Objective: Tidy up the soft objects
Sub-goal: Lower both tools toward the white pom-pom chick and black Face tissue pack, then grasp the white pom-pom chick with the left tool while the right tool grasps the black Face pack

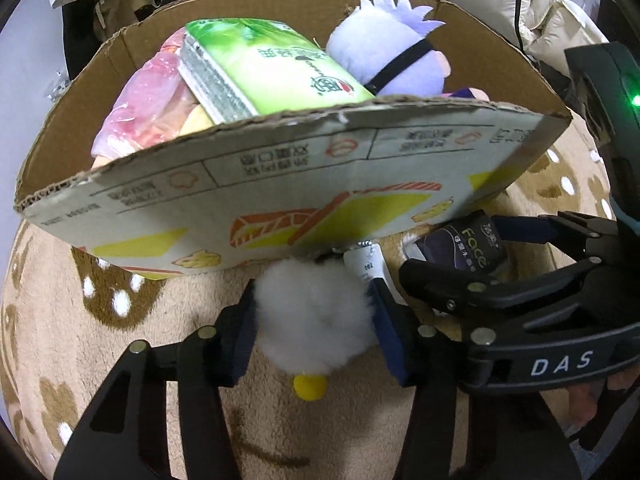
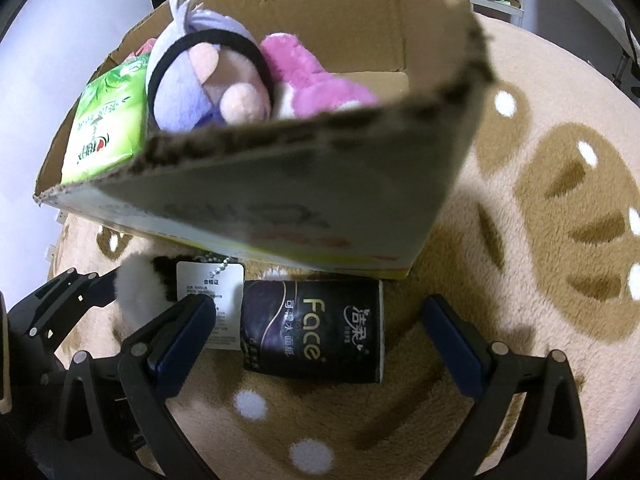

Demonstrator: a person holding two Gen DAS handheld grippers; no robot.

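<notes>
From the left wrist we look forward and slightly down along the left gripper (image 1: 314,322), close to the near wall of the cardboard box (image 1: 280,184), which fills the middle of the frame, its open top in the upper half. From the right wrist we look along the right gripper (image 2: 316,344), just as near, onto the box's corner (image 2: 476,128) at upper right. Both views share the box, the patterned rug (image 2: 540,240), the dark tissue pack (image 2: 316,328) and the white plush (image 1: 316,320); the right gripper shows at the right edge of the left view.
</notes>
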